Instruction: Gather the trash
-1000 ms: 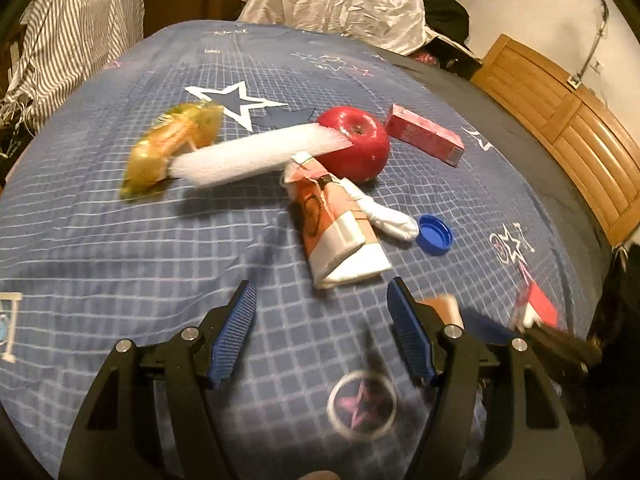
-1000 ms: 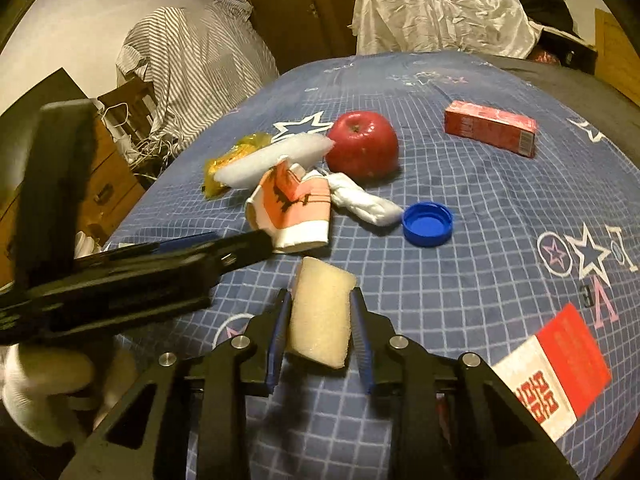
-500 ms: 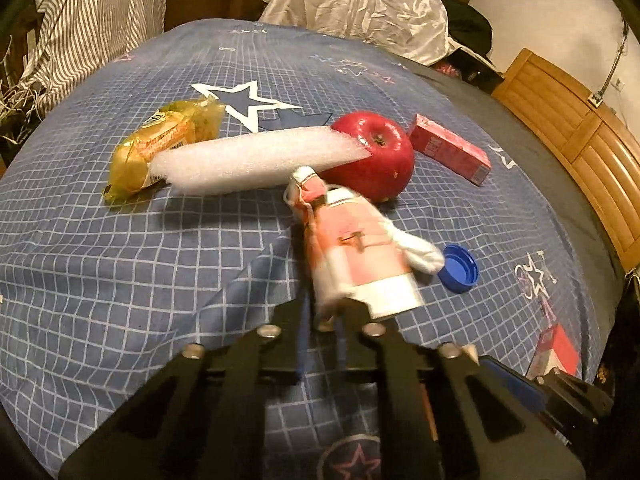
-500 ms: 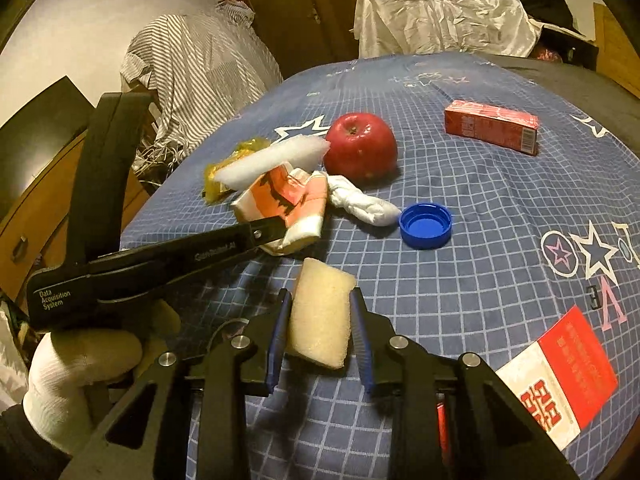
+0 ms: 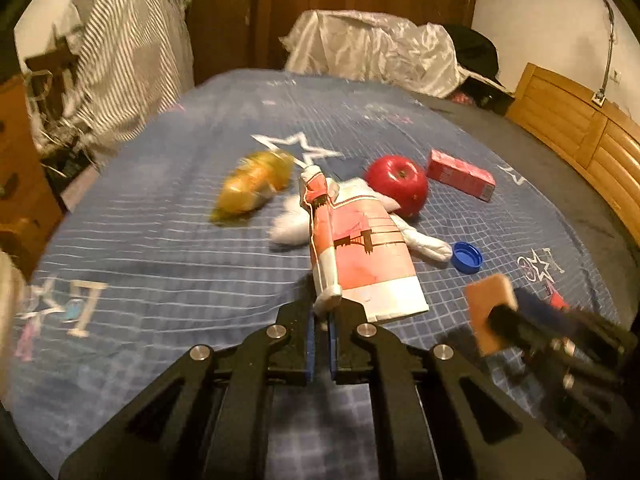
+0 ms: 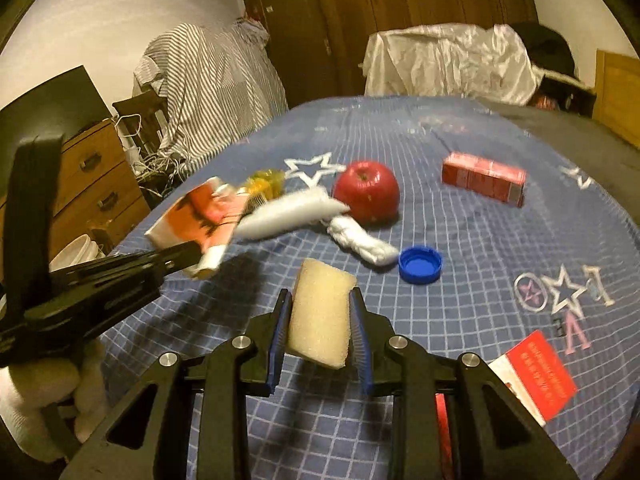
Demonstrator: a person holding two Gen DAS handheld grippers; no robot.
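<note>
The right gripper point(image 6: 320, 332) is clamping a foam block point(image 6: 321, 312); the left gripper point(image 5: 320, 320) is pinching a pink-and-white paper bag point(image 5: 360, 256) above the blue bedsheet point(image 5: 160, 248). Beyond are lying a blue cap point(image 6: 421, 265), twisted white wrap point(image 6: 362, 241), red apple point(image 6: 366, 191) and red carton point(image 6: 483, 177).

A lived-in bedroom at home — a bed point(image 5: 168, 240) under a blue checked sheet printed with stars fills both views. Behind it stand dark wooden wardrobe doors point(image 6: 420, 12), a striped cloth point(image 6: 212, 80) draped over furniture, a wooden chest of drawers point(image 6: 96, 184) with tangled cables beside it, and a slatted wooden headboard point(image 5: 580, 128) — all under warm indoor light.
</note>
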